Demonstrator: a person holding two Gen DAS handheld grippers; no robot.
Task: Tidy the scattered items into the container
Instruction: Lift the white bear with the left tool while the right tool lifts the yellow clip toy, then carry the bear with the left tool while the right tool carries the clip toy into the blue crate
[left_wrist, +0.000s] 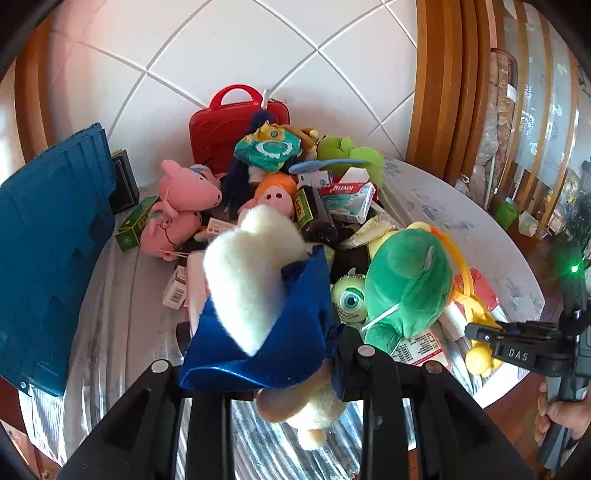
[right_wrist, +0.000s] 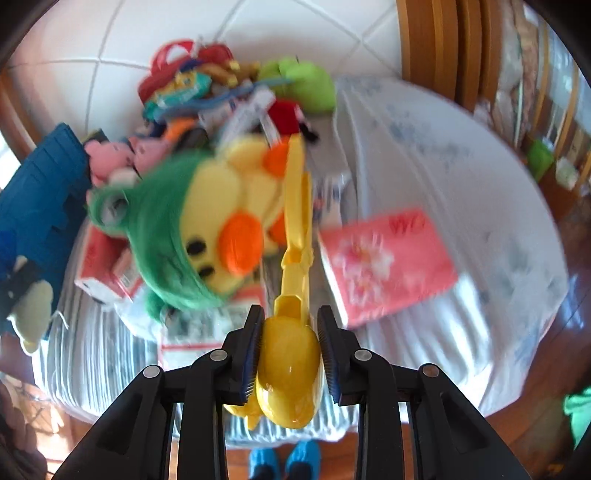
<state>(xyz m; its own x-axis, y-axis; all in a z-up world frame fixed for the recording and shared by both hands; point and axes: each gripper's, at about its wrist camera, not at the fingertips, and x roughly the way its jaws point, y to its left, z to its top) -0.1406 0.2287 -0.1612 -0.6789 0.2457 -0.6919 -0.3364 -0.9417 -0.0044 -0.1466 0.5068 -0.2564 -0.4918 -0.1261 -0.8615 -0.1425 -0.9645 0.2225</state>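
My left gripper (left_wrist: 273, 373) is shut on a cream plush toy in blue cloth (left_wrist: 258, 295), held above the near edge of the table. My right gripper (right_wrist: 290, 350) is shut on the round handle of a yellow plastic toy (right_wrist: 291, 369) whose long arm reaches towards the pile. The right gripper also shows at the right edge of the left wrist view (left_wrist: 517, 347). A green-hooded yellow duck plush (right_wrist: 207, 229) lies just left of the yellow toy. The blue container (left_wrist: 48, 236) stands at the table's left. A pile of toys and boxes fills the table's middle.
Pink pig plushes (left_wrist: 184, 206), a red case (left_wrist: 229, 125), a green frog plush (left_wrist: 351, 155), a one-eyed green toy (left_wrist: 349, 301), a dark bottle (left_wrist: 314, 214) and small boxes lie in the pile. A pink packet (right_wrist: 388, 258) lies right of the yellow toy. The round table has a white cloth (right_wrist: 443, 147).
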